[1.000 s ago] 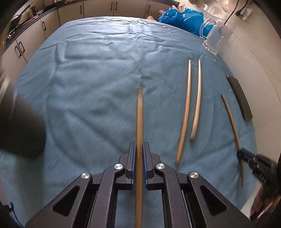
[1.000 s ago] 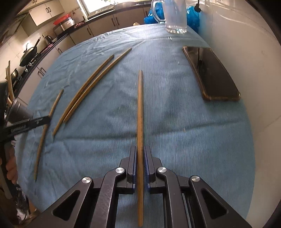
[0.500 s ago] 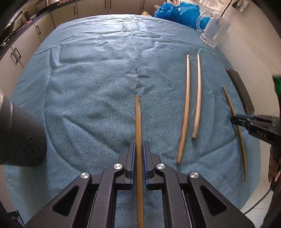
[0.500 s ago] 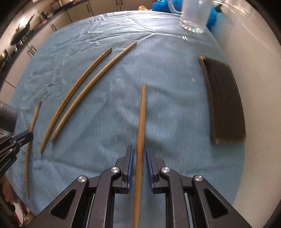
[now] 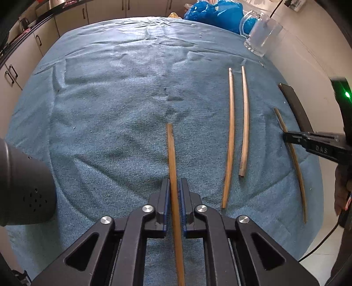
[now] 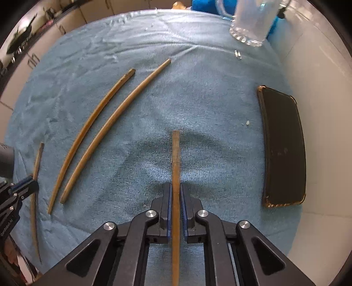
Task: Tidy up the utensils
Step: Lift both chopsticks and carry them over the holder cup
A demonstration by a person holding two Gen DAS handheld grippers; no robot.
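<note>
A: What is covering the counter?
B: A wrinkled blue terry cloth (image 5: 110,105) is lying over it, with a flat black phone (image 6: 283,149) sitting at three o'clock and a clear glass mug (image 6: 250,19) standing at one o'clock.

A: And the claws?
B: The left claw (image 5: 175,198) is clamping a thin wooden chopstick (image 5: 172,158); the right claw (image 6: 175,202) is pinching a darker wooden chopstick (image 6: 176,158).

A: Anything loose?
B: Two pale curved wooden sticks (image 6: 99,129) are lying side by side at ten o'clock in the right wrist view.
</note>
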